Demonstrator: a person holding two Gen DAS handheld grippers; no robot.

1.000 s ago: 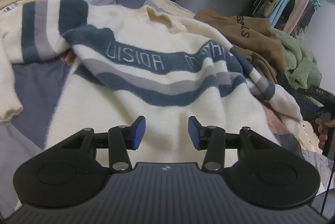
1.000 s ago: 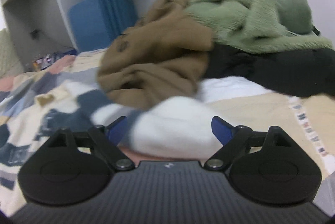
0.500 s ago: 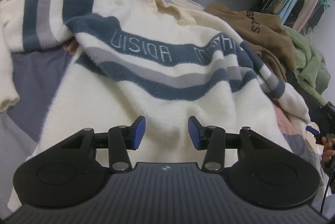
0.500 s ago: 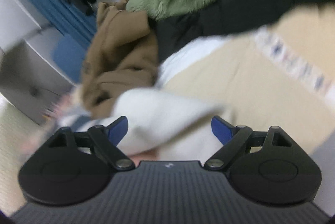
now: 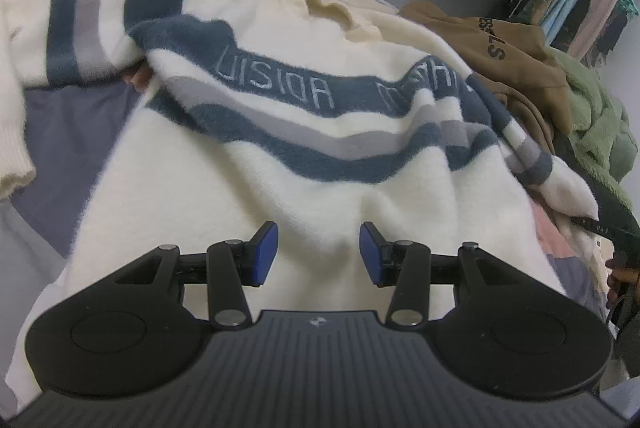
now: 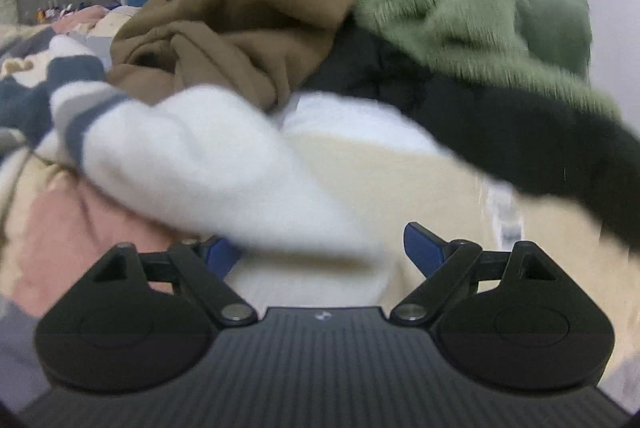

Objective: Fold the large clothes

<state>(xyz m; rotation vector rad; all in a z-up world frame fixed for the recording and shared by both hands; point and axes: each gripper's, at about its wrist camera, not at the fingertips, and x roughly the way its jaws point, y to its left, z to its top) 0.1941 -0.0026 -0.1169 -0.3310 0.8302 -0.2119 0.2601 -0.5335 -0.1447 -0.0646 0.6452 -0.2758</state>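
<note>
- The cream sweater (image 5: 248, 180) with navy and grey stripes lies spread over the patchwork bedspread (image 5: 76, 116).
- The left gripper (image 5: 318, 252) hovers above its lower body, jaws partly apart, holding nothing.
- The right gripper (image 6: 320, 252) gapes wide around the sweater's white sleeve (image 6: 208, 164), not pinching it.
- A brown hoodie (image 6: 240, 12) and green fleece (image 6: 460, 0) are heaped just beyond.

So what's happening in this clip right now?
A person with a gripper in each hand is working on a cream sweater with blue and grey stripes, spread face-up on a bed. The left gripper hangs open over its lower body, gripping nothing. The right gripper is wide open around the white end of a sleeve, not clamped. A brown hoodie and a green fleece are piled beyond.
</note>
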